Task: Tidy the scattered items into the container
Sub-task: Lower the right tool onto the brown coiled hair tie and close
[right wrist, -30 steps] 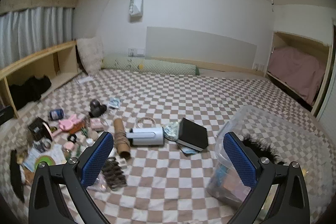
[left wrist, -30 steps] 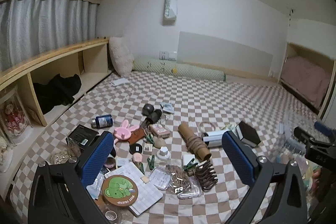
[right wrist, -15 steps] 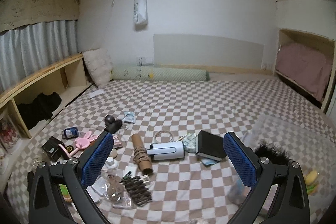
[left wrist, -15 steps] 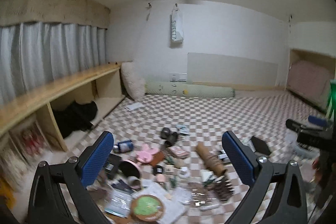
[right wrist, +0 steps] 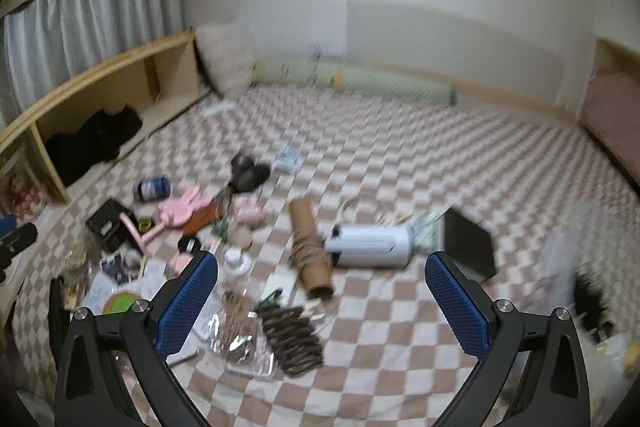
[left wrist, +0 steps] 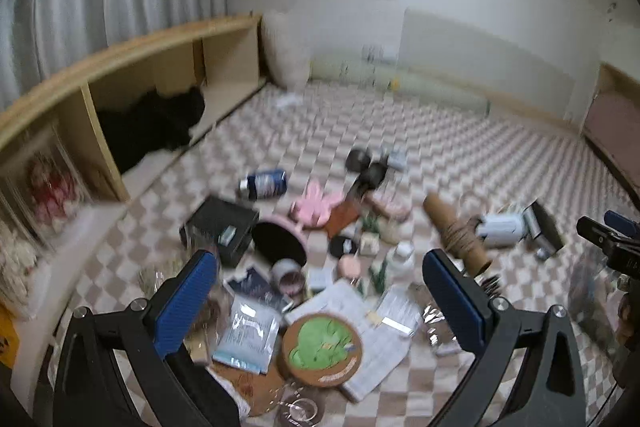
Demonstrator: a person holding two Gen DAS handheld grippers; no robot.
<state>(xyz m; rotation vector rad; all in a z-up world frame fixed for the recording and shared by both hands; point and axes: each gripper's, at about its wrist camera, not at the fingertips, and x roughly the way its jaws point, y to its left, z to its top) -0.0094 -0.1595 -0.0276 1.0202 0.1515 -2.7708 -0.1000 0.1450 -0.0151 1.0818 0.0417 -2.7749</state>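
The scattered items lie on the checkered bed [right wrist: 400,155], massed toward its left side beside the wooden shelf [right wrist: 120,75]. The container [right wrist: 568,267], a clear plastic bin with a black fluffy thing [right wrist: 592,299] inside, sits at the bed's right edge, blurred.

Key relation: the cardboard tube [right wrist: 310,247], wound with twine, lies ahead of the right gripper [right wrist: 320,301], between its fingers' line of sight, long axis pointing away from the camera. The right gripper is nearer to it and to the container. The left gripper [left wrist: 320,301] hangs over the paper clutter: one round green-printed coaster [left wrist: 320,343], one notebook [left wrist: 372,339].

Count: one tube, one white cylindrical device [right wrist: 370,247], one black box [right wrist: 468,247], one blue can [right wrist: 152,187], one pink bunny toy [right wrist: 182,207].

Both grippers are spread wide, holding nothing.
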